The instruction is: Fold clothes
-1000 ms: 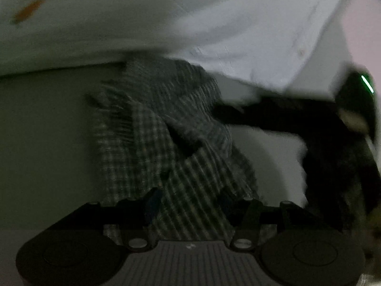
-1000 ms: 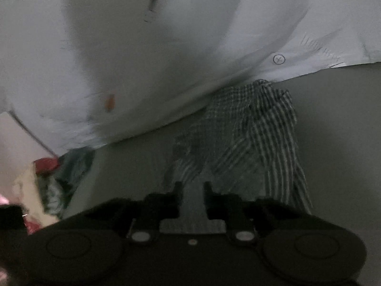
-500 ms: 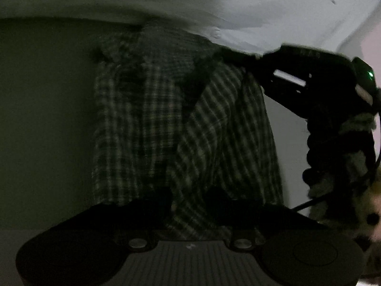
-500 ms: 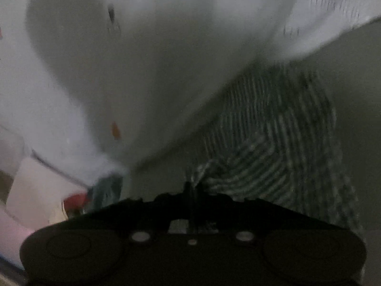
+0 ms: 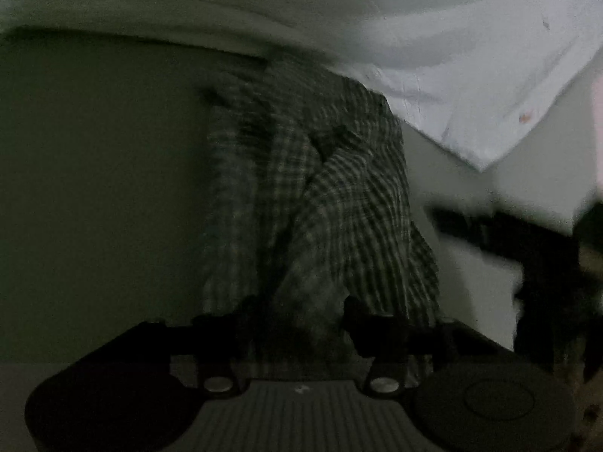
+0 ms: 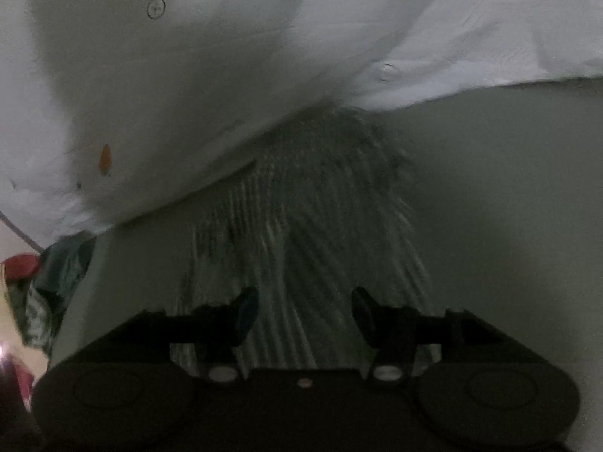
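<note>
Two dim, blurred wrist views looked down over a rumpled plaid garment [image 5: 324, 203], dark green-grey check on a thin woven cloth, lying in soft ridges on a smooth pale surface [image 5: 94, 188].

The left gripper [image 5: 297, 314] had its jaws parted to a middling width and opening, with the near hem of the plaid cloth lying between and just ahead of the fingers; the pads did not appear to press on it. The right gripper [image 6: 303, 307] was likewise half-wide and opening over the same garment [image 6: 312, 203], which streaked away from its fingertips in motion blur. In the left view, the right gripper showed as a dark shape off to the tool's right [image 5: 527, 241], beside the cloth.

Beyond the garment's far end, a large white sheet [image 6: 226, 56] with small printed marks lay draped. Far to the right tool's left sat a crumpled heap of coloured fabric [image 6: 49, 286].

This looked like an early step: the garment seemed just released, not yet flat. The next move probably called for regripping the near edge or corners and spreading it smooth before any fold.
</note>
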{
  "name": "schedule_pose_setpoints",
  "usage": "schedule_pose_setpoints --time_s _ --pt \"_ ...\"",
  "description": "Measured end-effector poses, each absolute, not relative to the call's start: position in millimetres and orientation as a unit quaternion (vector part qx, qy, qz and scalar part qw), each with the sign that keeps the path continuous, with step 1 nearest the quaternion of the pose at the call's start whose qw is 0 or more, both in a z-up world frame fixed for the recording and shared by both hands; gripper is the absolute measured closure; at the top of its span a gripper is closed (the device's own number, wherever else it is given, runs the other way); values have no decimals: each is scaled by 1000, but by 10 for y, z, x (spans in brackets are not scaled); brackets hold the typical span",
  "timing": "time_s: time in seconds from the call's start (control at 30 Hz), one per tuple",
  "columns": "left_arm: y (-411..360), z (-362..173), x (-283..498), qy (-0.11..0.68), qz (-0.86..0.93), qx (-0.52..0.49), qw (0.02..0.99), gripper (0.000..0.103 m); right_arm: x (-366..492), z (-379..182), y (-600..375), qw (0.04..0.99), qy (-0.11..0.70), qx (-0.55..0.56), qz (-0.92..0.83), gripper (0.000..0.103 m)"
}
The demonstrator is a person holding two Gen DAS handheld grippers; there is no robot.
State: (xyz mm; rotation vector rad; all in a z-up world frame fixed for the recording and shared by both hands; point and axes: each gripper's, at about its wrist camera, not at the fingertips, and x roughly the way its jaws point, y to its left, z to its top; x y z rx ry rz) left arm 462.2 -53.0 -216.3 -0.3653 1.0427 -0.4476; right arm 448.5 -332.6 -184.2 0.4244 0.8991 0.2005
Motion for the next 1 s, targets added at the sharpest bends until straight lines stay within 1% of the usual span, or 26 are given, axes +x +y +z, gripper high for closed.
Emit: schedule_pose_setpoints --time_s 0.07,0.17,0.2,0.23,0.3,0.4,0.5,0.53,0.57,0.7,0.77,0.87,0.9,0.93,0.97,1.0 --pt "-352 -2165 4415 491 -195 -191 827 42 4109 -1884 -3496 868 445 204 77 42" --pt "-210 -2269 4084 497 -181 -199 825 41 3520 -2015 -3673 858 473 198 37 43" --pt "-179 -2311 3973 498 -179 -200 825 41 3339 -2054 -3722 855 480 195 25 45" --pt "-147 -2354 3863 500 -176 -201 824 41 3160 -2099 -3771 850 489 195 17 50" --pt "-109 -2418 3696 504 -176 -210 819 37 2834 -2159 -3852 848 490 204 11 57" --pt "-62 -2451 3531 516 -198 -246 796 37 2502 -2158 -3920 839 486 246 15 58" --pt "-48 -2472 3276 537 -227 -262 769 37 2239 -2154 -3913 822 496 277 40 64" --pt "-78 -2470 3182 542 -236 -264 762 37 2161 -2154 -3884 820 501 272 59 68" --pt "-96 -2481 3081 545 -241 -264 759 37 2083 -2155 -3851 817 507 265 79 69" --pt "-175 -2536 2756 540 -244 -273 758 37 1826 -2134 -3792 816 515 221 141 69" --pt "-203 -2563 2667 554 -247 -288 741 36 1756 -2101 -3791 821 514 195 154 69" --pt "-281 -2566 2533 556 -256 -273 742 35 1691 -2063 -3782 817 521 169 181 69" --pt "-348 -2558 2548 555 -253 -268 746 35 1686 -2073 -3743 814 529 146 191 70" --pt "-418 -2548 2568 553 -250 -263 750 37 1683 -2065 -3694 815 530 116 203 74" --pt "-447 -2533 2566 555 -248 -259 750 45 1690 -2045 -3669 815 532 100 209 78" --pt "-445 -2533 2564 559 -253 -269 742 59 1703 -2020 -3719 806 537 123 216 92"
